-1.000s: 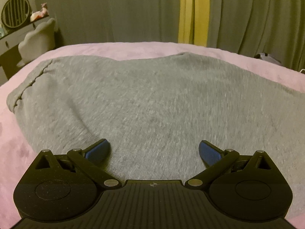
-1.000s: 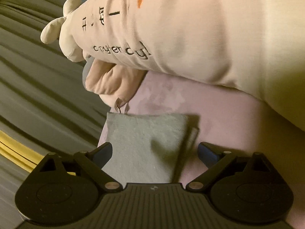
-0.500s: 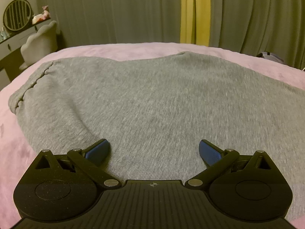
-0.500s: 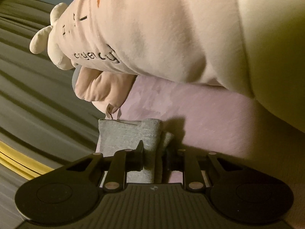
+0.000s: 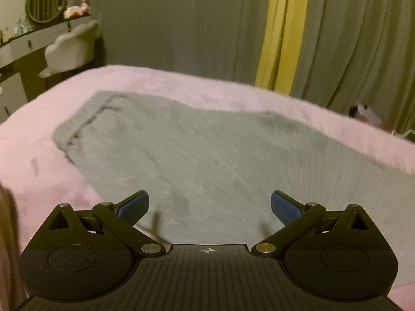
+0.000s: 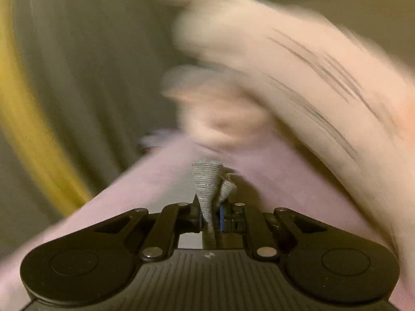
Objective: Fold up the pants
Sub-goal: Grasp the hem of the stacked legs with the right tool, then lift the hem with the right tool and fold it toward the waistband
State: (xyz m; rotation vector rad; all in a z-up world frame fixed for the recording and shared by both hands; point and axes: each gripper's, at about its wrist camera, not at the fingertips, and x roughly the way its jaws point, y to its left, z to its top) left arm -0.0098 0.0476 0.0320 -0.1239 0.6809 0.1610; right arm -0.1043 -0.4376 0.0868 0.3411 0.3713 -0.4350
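Pinching grey pants [image 6: 207, 189] hem, right gripper [image 6: 210, 215] jaws closing, seen only in right view; left gripper [image 5: 209, 204] spread, empty, above pants on pink bed [image 5: 181, 83].

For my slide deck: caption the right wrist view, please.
Right claw closing on a pinched cuff of the grey pants above the pink bedspread.

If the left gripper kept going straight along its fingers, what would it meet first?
Most likely the grey pants spread on the pink bedspread. The left gripper is open and angled down at the cloth; depth is hard to judge.
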